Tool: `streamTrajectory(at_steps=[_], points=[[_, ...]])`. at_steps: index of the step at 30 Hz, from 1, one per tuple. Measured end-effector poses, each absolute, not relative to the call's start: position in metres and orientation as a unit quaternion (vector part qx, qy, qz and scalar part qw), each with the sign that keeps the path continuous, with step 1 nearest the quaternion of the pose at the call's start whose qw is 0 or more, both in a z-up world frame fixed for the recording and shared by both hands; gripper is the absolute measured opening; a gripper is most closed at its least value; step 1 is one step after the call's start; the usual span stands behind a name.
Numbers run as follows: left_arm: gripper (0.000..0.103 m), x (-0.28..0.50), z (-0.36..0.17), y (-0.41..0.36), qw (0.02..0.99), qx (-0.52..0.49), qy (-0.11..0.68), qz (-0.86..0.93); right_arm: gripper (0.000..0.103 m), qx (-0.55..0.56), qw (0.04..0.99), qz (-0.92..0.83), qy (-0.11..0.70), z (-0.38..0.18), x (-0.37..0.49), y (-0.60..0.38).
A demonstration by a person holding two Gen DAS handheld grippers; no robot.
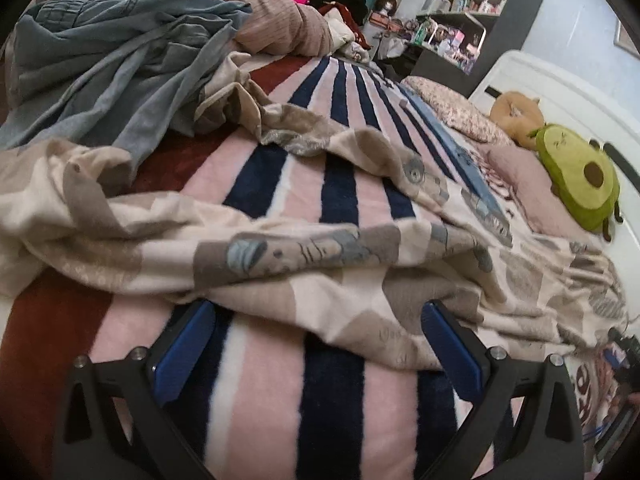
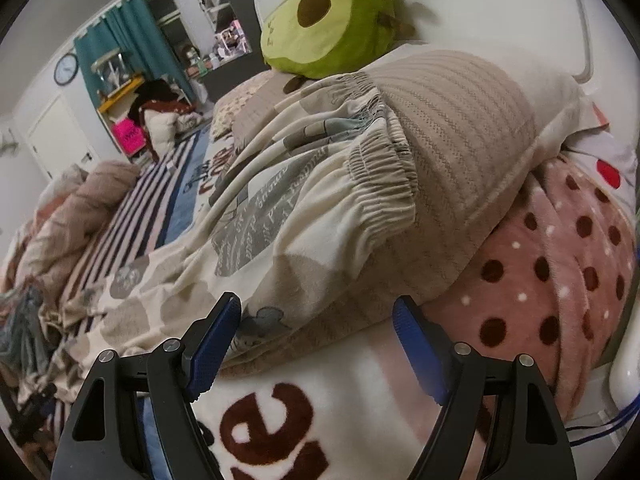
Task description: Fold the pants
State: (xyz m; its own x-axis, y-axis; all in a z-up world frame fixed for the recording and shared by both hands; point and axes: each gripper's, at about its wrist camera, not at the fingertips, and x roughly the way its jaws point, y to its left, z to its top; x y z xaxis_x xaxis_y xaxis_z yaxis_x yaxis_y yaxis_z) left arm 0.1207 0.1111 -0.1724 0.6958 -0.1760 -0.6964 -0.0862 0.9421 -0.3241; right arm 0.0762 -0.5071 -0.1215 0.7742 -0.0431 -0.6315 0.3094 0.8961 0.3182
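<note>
Cream and beige patterned pyjama pants (image 1: pixel 304 264) lie spread and rumpled across the striped blanket (image 1: pixel 336 408) on the bed. My left gripper (image 1: pixel 316 320) is open, its blue pads on either side of a leg's near edge, low over the blanket. In the right wrist view the pants' elastic waistband (image 2: pixel 380 176) rests against a beige pillow (image 2: pixel 460 140). My right gripper (image 2: pixel 316 312) is open just in front of the pants' hip edge (image 2: pixel 280 280), holding nothing.
A pile of grey-blue clothes (image 1: pixel 120 52) and a pink duvet (image 1: pixel 280 20) lie at the bed's far side. An avocado plush (image 2: pixel 332 16) sits on the pillows by the white headboard (image 2: pixel 520 12). A polka-dot blanket (image 2: pixel 552 276) bulges on the right. Shelves (image 1: pixel 460 12) stand behind.
</note>
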Motion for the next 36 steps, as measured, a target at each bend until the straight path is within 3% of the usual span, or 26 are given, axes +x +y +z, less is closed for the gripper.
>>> streamTrajectory(at_steps=[2, 5, 7, 9, 10, 12, 13, 16, 19, 27, 28, 31, 34, 36], points=[[0.096, 0.125, -0.171, 0.116, 0.905, -0.179, 0.385, -0.021, 0.075, 0.217, 0.919, -0.079, 0.320, -0.123, 0.080, -0.511], [0.091, 0.131, -0.170, 0.127, 0.904, -0.202, 0.377, -0.014, 0.063, 0.228, 0.920, -0.054, 0.315, -0.121, 0.087, -0.510], [0.088, 0.135, -0.171, 0.134, 0.900, -0.218, 0.376, -0.015, 0.042, 0.221, 0.921, -0.049, 0.316, -0.119, 0.092, -0.506], [0.083, 0.136, -0.170, 0.137, 0.900, -0.225, 0.374, -0.011, 0.027, 0.205, 0.924, -0.049, 0.318, -0.116, 0.097, -0.500], [0.075, 0.137, -0.170, 0.139, 0.900, -0.225, 0.373, -0.008, 0.018, 0.196, 0.927, -0.050, 0.317, -0.113, 0.099, -0.498], [0.056, 0.140, -0.169, 0.141, 0.902, -0.222, 0.371, 0.002, 0.009, 0.186, 0.931, -0.043, 0.312, -0.107, 0.099, -0.494], [0.043, 0.141, -0.168, 0.141, 0.902, -0.220, 0.371, 0.006, 0.008, 0.184, 0.933, -0.039, 0.307, -0.104, 0.098, -0.491], [0.019, 0.143, -0.162, 0.141, 0.907, -0.201, 0.370, 0.009, 0.006, 0.184, 0.938, -0.026, 0.292, -0.094, 0.094, -0.489], [0.009, 0.138, -0.150, 0.144, 0.917, -0.178, 0.358, 0.009, 0.005, 0.172, 0.943, -0.020, 0.283, -0.085, 0.092, -0.485], [0.010, 0.120, -0.115, 0.164, 0.933, -0.119, 0.335, 0.044, 0.003, 0.166, 0.957, -0.007, 0.239, -0.056, 0.070, -0.488], [0.018, 0.121, -0.112, 0.171, 0.931, -0.108, 0.344, 0.054, 0.003, 0.164, 0.957, -0.006, 0.239, -0.054, 0.068, -0.488], [0.059, 0.113, -0.111, 0.185, 0.925, -0.115, 0.360, 0.049, 0.003, 0.154, 0.956, -0.003, 0.251, -0.053, 0.064, -0.488], [0.063, 0.096, -0.114, 0.188, 0.922, -0.083, 0.376, 0.053, 0.003, 0.154, 0.951, 0.002, 0.267, -0.059, 0.060, -0.487], [0.071, 0.091, -0.121, 0.187, 0.918, -0.026, 0.389, 0.076, 0.003, 0.152, 0.950, 0.004, 0.273, -0.064, 0.057, -0.486]])
